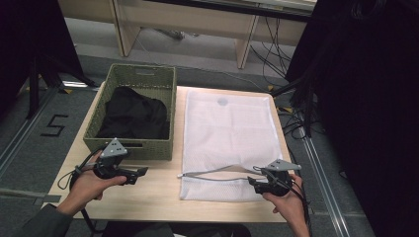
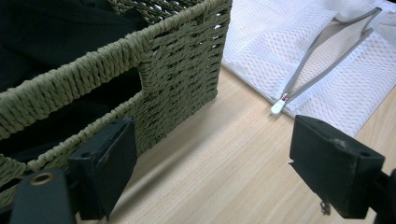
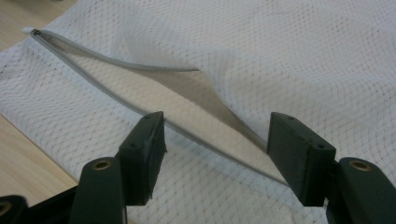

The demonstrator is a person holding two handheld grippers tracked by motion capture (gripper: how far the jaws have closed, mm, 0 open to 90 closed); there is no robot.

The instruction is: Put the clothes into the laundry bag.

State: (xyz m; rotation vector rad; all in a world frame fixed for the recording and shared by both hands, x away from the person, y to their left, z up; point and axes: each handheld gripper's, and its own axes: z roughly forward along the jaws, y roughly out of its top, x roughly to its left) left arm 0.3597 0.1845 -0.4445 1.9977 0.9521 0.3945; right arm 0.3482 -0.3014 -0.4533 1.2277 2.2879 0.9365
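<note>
At the left of the high view, the black garment (image 1: 132, 118) lies in the woven basket (image 1: 129, 148), so loading has not begun. Below it, the left gripper (image 1: 141, 173) hovers open and empty. To the right, the mesh laundry bag (image 1: 227, 133) lies flat, its zipper (image 1: 212, 174) already parted. The right gripper (image 1: 252, 183) stands open over that gap, gripping nothing. The left gripper view adds the white zipper pull (image 2: 278, 107); the right gripper view reveals the bag's lifted upper edge.
</note>
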